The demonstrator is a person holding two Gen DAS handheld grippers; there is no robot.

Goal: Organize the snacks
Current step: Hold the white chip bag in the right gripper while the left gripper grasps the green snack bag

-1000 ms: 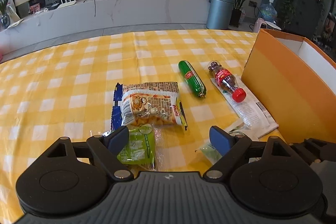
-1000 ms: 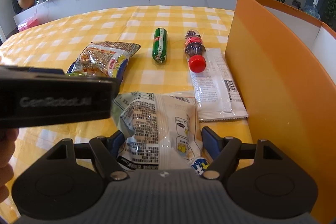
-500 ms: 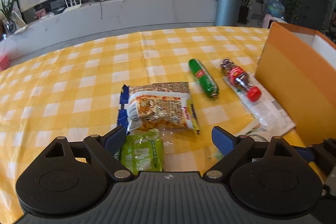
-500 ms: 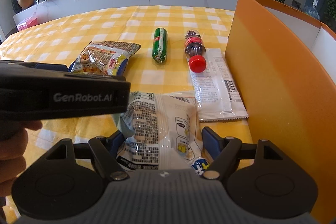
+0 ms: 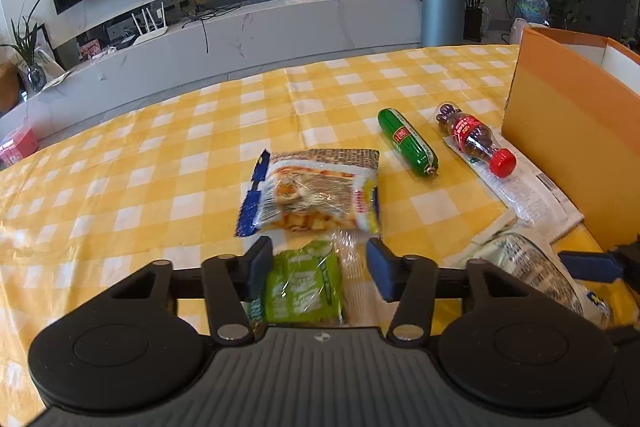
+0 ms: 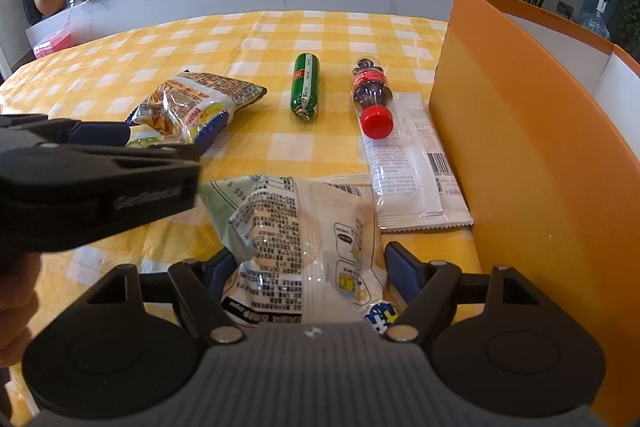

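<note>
Orange box (image 6: 532, 163) interior hidden; both grippers, left (image 5: 320, 269) and right (image 6: 306, 271), spread around packets.

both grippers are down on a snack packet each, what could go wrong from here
1. The left gripper straddles the green packet, whose far end lies right against the orange noodle bag; closing might pinch or drag that bag too.
2. The right gripper brackets the puffy white packet; a hard squeeze could crush it, or the slick film may slip.
3. The two grippers sit close together, so lifting both toward the orange box might make them collide.
</note>
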